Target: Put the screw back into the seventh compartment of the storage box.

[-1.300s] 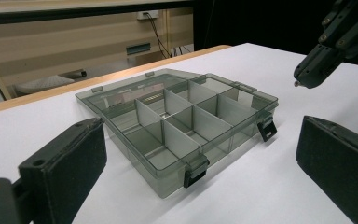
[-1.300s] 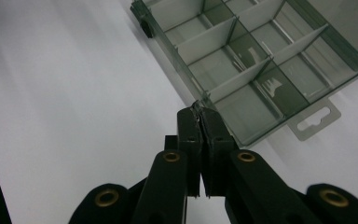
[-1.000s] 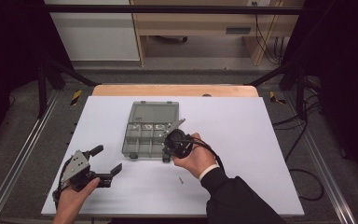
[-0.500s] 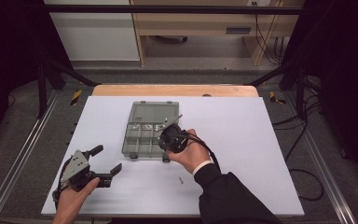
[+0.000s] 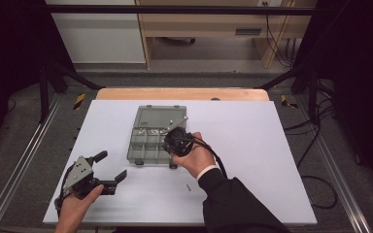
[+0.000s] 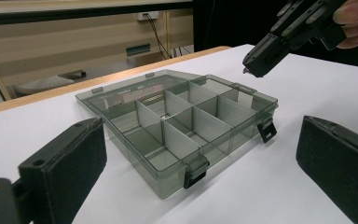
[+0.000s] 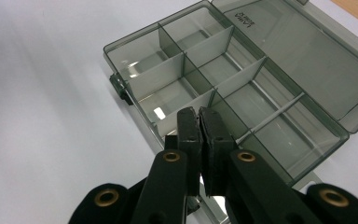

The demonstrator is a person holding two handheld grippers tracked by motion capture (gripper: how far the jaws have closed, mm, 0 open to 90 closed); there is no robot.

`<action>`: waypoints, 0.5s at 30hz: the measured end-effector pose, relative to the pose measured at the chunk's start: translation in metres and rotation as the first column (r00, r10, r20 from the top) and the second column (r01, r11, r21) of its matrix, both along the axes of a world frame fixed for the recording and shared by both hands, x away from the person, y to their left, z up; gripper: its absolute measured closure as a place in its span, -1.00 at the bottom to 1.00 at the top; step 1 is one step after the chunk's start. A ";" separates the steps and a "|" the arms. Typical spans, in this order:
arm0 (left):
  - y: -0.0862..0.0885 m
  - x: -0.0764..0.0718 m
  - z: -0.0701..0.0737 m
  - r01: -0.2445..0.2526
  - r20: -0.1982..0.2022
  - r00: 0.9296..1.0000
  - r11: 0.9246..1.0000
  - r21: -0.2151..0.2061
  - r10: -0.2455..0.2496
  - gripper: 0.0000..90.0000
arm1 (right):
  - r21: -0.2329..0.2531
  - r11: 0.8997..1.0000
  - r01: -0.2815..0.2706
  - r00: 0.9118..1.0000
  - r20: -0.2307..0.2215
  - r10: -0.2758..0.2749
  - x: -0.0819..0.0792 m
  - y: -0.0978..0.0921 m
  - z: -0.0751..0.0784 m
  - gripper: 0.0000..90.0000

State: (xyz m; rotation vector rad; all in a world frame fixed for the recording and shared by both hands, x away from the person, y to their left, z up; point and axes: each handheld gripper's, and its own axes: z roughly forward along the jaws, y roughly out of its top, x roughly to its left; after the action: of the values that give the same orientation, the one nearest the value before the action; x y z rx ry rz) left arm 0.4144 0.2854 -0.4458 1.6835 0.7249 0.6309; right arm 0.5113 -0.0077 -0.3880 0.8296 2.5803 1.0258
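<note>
Two tools are working at a white surface, and the landmark between them is a smoky transparent organizer box lying open near the middle of it. The box is lying flat with its lid folded back on the far side, so the whole open case is running lengthwise away from the person, while the divided tray is facing straight up with its black latches pointing toward the person's edge. The right tool is hovering over the box's near right corner, tipped down toward the compartments; in the right gripper view its jaws are pressed together above the tray's dividers, and whether anything tiny is pinched between them cannot be told. In the left gripper view the same tool's tip is hanging just above the box's right-hand compartments, apart from the plastic. The left tool is resting on the surface well to the left of the box and nearer the person, its jaws spread wide and gripping nothing, aimed toward the box's latched front. One small thin item is lying on the surface just in front of the box, beside the right sleeve.
</note>
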 end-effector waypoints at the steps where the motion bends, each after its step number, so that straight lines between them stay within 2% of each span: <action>1: 0.000 0.000 0.000 0.000 0.000 1.000 1.000 0.000 0.000 -0.97 | 0.000 1.000 0.002 1.000 0.001 -0.002 0.000 0.000 0.000 0.95; 15: 0.000 0.000 0.000 0.001 -0.002 1.000 1.000 0.002 -0.001 -0.97 | 0.003 1.000 0.018 1.000 0.012 -0.018 0.008 0.005 -0.007 0.95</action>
State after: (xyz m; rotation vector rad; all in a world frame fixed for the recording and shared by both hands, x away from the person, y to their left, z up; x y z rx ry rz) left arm 0.4143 0.2858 -0.4455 1.6867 0.7250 0.6295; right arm 0.5191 -0.0029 -0.3952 0.8432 2.5570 1.0269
